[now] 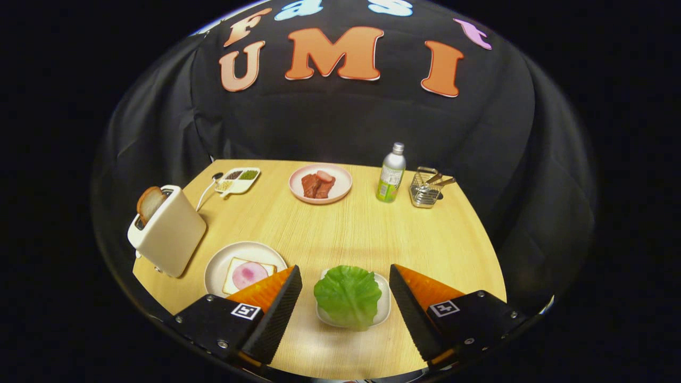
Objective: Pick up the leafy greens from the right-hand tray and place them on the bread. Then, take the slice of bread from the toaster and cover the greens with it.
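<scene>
Table (340, 229): light wood top with black cloth hung behind it, everything's laid out on this.
Toaster (169, 236): cream-coloured box well off to the left of the claw, tipped a bit in this view, cord trailing off behind it.
Claw (346, 276): fingers spread wide apart, holding nothing, orange wedges with black ribbed pads, hovering over the near end of the table.
Big plate (218, 266): pale round one just ahead of the left finger, partly tucked behind its tip.
Leafy greens (348, 295): bright green leaf sitting right between the two fingers, touching neither, draped over a small white tray (382, 303).
Meat plate (340, 186): pink plate way beyond the fingers, reddish chunks on it.
Bread on plate (239, 266): white slice lying flat on the big plate with a pink ham round (250, 275) on top.
Toast slice (150, 203): brown-crusted piece poking up out of the toaster slot.
Bottle (391, 173): silver and green, upright, far beyond the right finger.
Wire basket (425, 190): just beside the bottle, on its right, utensils inside.
Divided dish (238, 180): small white one, far left beyond the toaster, little heaps in its compartments.
</scene>
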